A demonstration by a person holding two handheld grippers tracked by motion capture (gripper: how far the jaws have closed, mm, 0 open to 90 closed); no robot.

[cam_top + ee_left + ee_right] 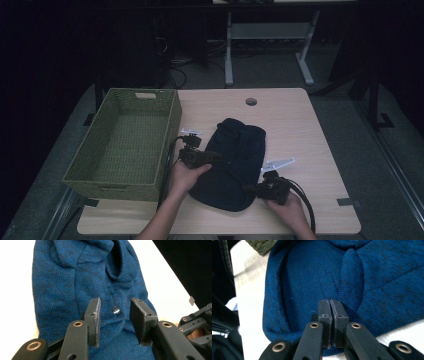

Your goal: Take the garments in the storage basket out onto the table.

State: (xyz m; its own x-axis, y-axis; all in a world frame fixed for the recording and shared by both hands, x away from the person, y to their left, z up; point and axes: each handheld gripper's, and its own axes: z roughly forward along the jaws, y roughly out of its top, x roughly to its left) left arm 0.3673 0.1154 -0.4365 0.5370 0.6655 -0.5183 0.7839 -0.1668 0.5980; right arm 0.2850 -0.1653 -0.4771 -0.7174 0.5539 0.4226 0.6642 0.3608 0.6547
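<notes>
High view: dark blue knitted garment (234,162) spread flat on light wooden table (310,135), just right of olive-green woven basket (127,142), apparently mid-fold. Silver snap button (116,310) on knit in left gripper view, between the two pads.

Left tool (216,157), seen from above, at garment's left edge, reaching inward over cloth; in left gripper view (114,313), jaws apart, straddling the snap button just above the fabric, nothing pinched yet. Right tool (250,189) at garment's lower right hem; in right gripper view (331,307), jaws pressed together with no gap, over the rounded hem; whether a thin fold of cloth lies between the pads, not discernible.

Step in hand, as judged: taking hold of the knit for a fold. Best done by lowering the left tool until both pads bracket a raised ridge of cloth, then closing on fabric clear of the metal snap, likely to slip under the pads. Advisable to take one layer only, to lift both sides evenly, and to keep trailing cable clear of basket rim.

Garment between the two tools, nearer the table's front edge; basket well clear of right tool, near left.
</notes>
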